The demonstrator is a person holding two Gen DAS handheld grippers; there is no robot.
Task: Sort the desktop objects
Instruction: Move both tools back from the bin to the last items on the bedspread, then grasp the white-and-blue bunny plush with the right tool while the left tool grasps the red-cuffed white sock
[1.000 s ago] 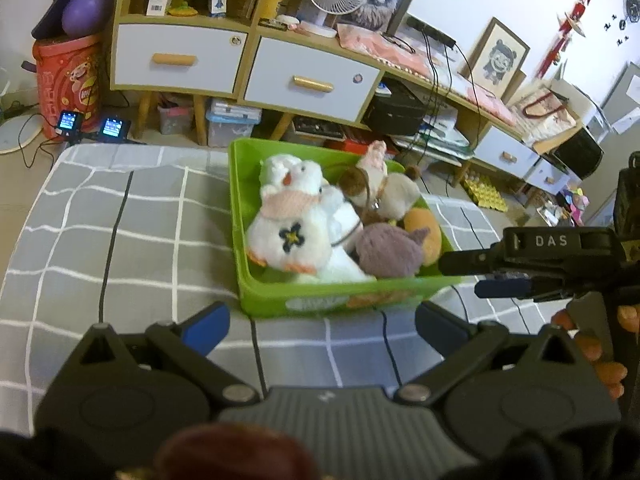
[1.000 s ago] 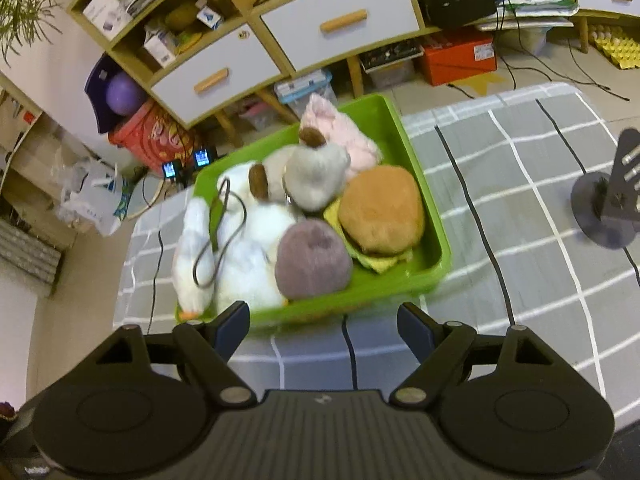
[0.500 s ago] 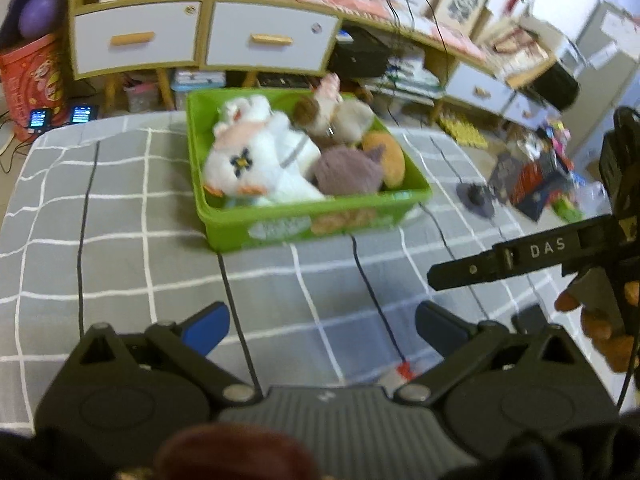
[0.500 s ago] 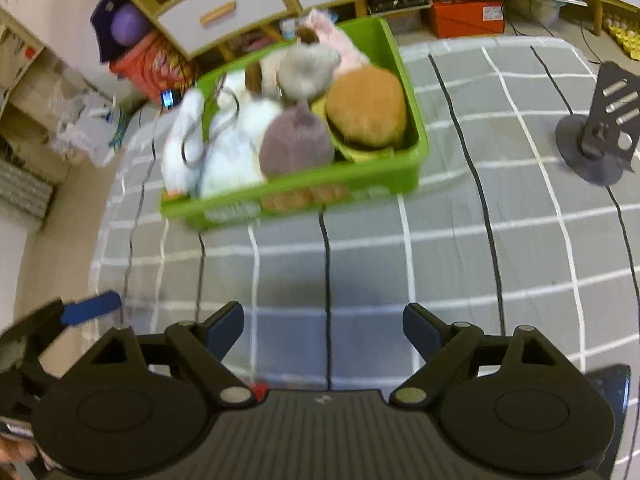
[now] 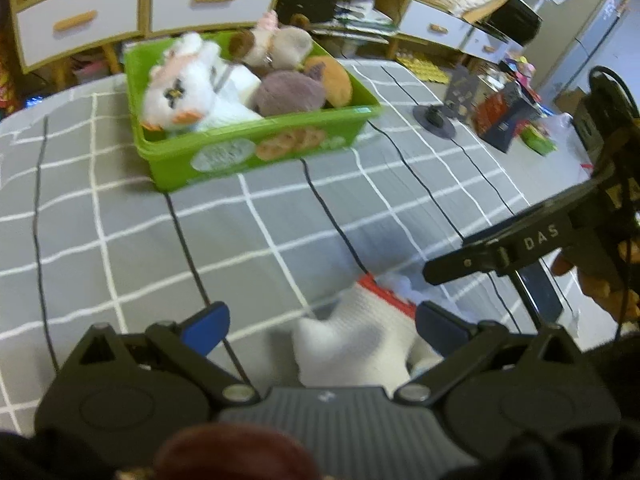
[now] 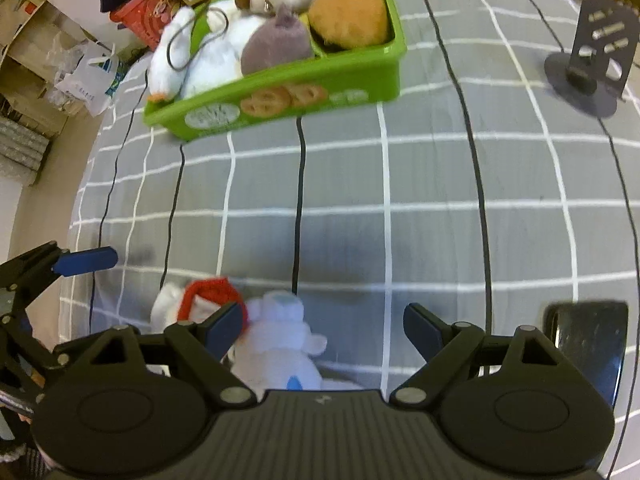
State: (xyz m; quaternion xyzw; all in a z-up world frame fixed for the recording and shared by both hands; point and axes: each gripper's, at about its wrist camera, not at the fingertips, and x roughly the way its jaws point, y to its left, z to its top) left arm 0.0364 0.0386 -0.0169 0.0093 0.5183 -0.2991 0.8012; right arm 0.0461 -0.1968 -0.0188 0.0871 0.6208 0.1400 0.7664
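Spread right tongs (image 6: 323, 328) over white plush (image 6: 276, 344), dark phone (image 6: 584, 344) only there; left tongs (image 5: 320, 326) likewise spread.

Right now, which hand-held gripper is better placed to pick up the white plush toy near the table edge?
Probably the right hand-held gripper: open, with the white plush toy lying between its fingers; the left is similarly close.

We see the bin (image 6: 280, 92) of plush toys (image 6: 276, 40) far back on the desk (image 6: 400, 208); a loose plush (image 6: 276, 344) lies well before it, a stand (image 6: 592, 64) to its right.
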